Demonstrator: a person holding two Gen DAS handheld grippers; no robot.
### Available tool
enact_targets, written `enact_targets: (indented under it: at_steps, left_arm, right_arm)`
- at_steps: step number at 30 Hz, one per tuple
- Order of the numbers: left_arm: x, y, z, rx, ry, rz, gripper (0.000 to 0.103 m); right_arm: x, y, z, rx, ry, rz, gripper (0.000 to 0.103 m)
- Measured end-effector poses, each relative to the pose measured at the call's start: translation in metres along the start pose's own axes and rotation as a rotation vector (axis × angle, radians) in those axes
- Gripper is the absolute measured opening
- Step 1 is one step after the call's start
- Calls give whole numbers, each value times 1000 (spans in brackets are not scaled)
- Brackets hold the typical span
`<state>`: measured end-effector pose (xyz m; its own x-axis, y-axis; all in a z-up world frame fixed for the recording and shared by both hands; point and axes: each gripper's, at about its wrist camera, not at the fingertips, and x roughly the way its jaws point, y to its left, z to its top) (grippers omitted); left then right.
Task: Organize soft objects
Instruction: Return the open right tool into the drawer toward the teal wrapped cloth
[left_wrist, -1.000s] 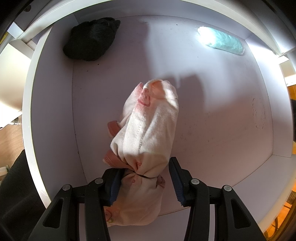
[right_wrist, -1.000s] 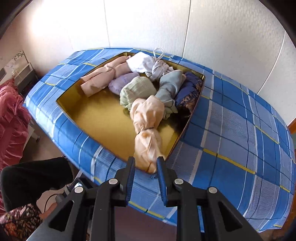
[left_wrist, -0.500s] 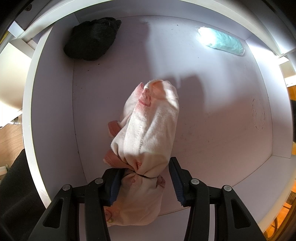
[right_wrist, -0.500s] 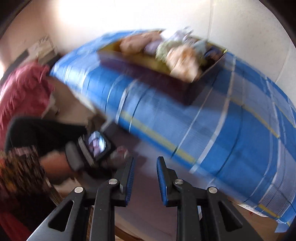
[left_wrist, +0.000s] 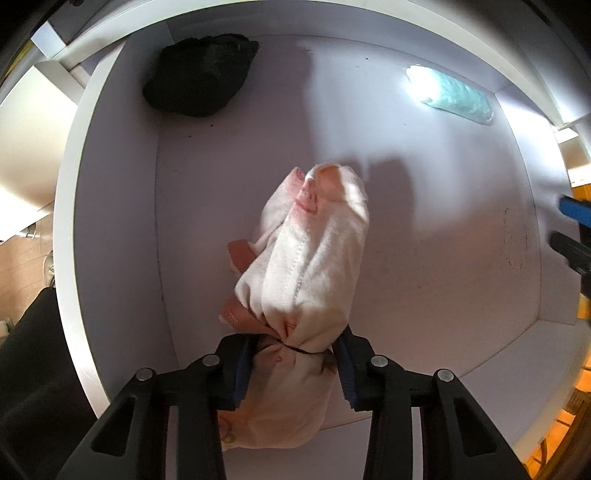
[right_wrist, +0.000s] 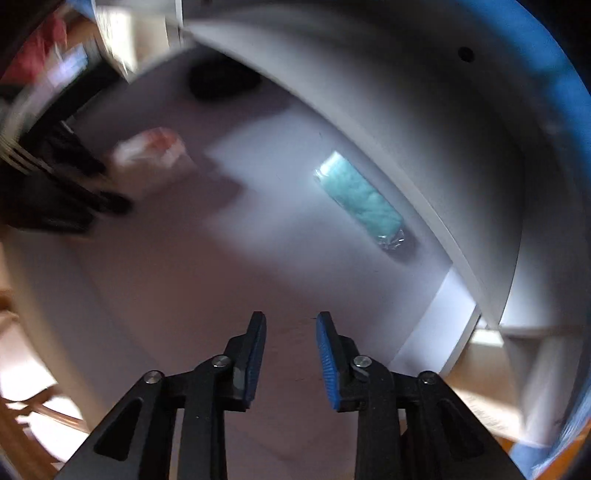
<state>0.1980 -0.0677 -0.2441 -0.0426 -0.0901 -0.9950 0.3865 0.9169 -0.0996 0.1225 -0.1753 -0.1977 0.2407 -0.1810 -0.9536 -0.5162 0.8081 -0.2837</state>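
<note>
— Far left of the white drawer (left_wrist: 110, 229)?
— A black bundle (left_wrist: 199, 74) in the back corner.
— Middle?
— The left gripper (left_wrist: 295, 363) has just been closing — its pads now pinch the tied pink-and-cream cloth bundle (left_wrist: 310, 258), which lies on the drawer floor.
— Right?
— A teal roll (right_wrist: 360, 197) by the back wall; the right gripper (right_wrist: 291, 354) stands narrowly parted, having just widened, with nothing between.

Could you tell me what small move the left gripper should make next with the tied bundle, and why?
Probably lift slightly: the left gripper, whose jaws have just been closing, pinches the cream bundle at its tie, and it lies on the white drawer floor.
</note>
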Motion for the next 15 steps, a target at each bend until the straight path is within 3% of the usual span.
enact_targets:
  at_steps: [4, 15]
  left_arm:
    - [0, 1, -1, -7, -3, -3, 39]
    - [-15, -3, -7, -37, -56, -20, 37]
  right_arm:
    - [28, 13, -2, -158, 31, -149, 29]
    - [53, 4, 11, -285, -44, -329, 30]
